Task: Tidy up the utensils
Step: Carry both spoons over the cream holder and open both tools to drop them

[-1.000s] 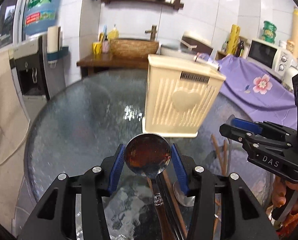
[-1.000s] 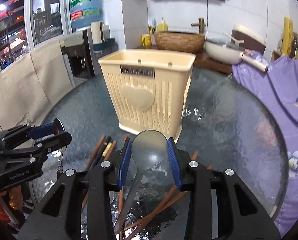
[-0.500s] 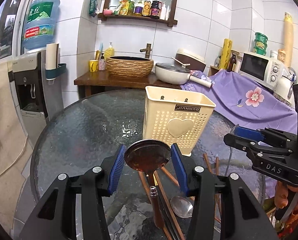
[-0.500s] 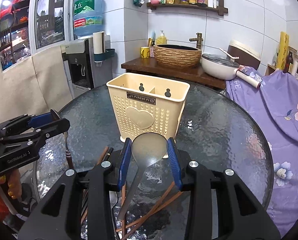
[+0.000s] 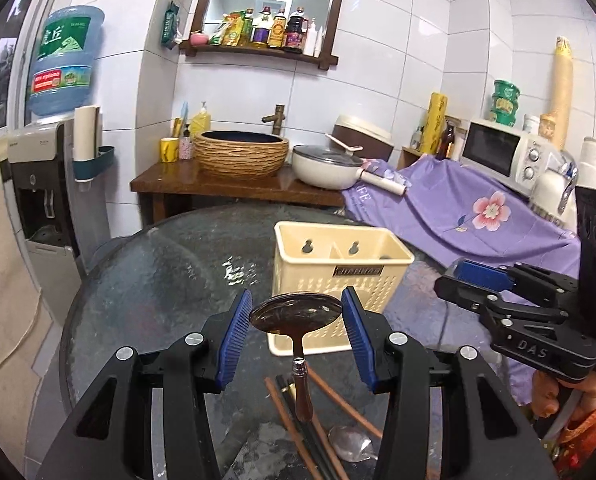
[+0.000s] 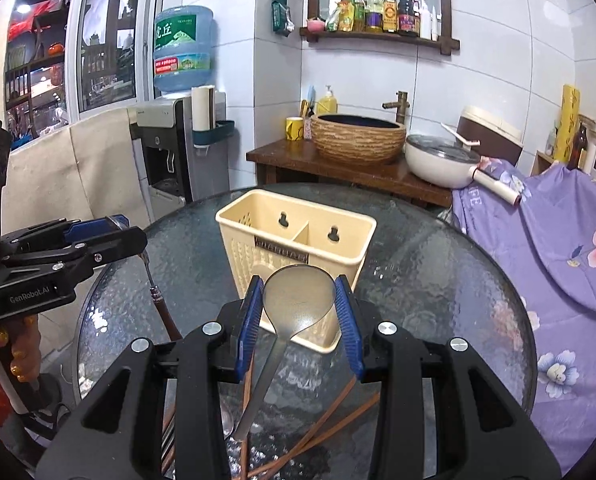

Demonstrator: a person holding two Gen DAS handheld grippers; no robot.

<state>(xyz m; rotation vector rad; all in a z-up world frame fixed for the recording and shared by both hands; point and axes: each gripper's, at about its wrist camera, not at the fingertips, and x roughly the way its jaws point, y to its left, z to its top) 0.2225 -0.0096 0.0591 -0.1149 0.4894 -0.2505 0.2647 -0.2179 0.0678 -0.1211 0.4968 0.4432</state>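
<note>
My left gripper (image 5: pixel 296 318) is shut on the bowl of a wooden-handled spoon (image 5: pixel 296 316), whose handle hangs down over the table. My right gripper (image 6: pixel 299 304) is shut on the bowl of a steel spoon (image 6: pixel 299 300), its handle also drooping. Both hover just in front of the cream utensil holder (image 5: pixel 340 276) (image 6: pixel 294 240), which stands upright on the round glass table (image 6: pixel 438 280) and has two compartments. Brown chopsticks (image 6: pixel 330 412) (image 5: pixel 338 400) and another steel spoon (image 5: pixel 352 444) lie on the glass below. Each gripper shows in the other's view, the left gripper (image 6: pixel 114 236) at left, the right gripper (image 5: pixel 458 280) at right.
A purple flowered cloth (image 5: pixel 478 216) covers the counter at right with a microwave (image 5: pixel 506 152). Behind the table stands a wooden stand with a woven basin (image 6: pixel 358 140) and a white pan (image 6: pixel 442 162). A water dispenser (image 6: pixel 170 152) stands at left.
Both grippers have risen with their spoons, which now hang clear of the pile. The holder looks lower and farther, and its open top with the divider now shows.
</note>
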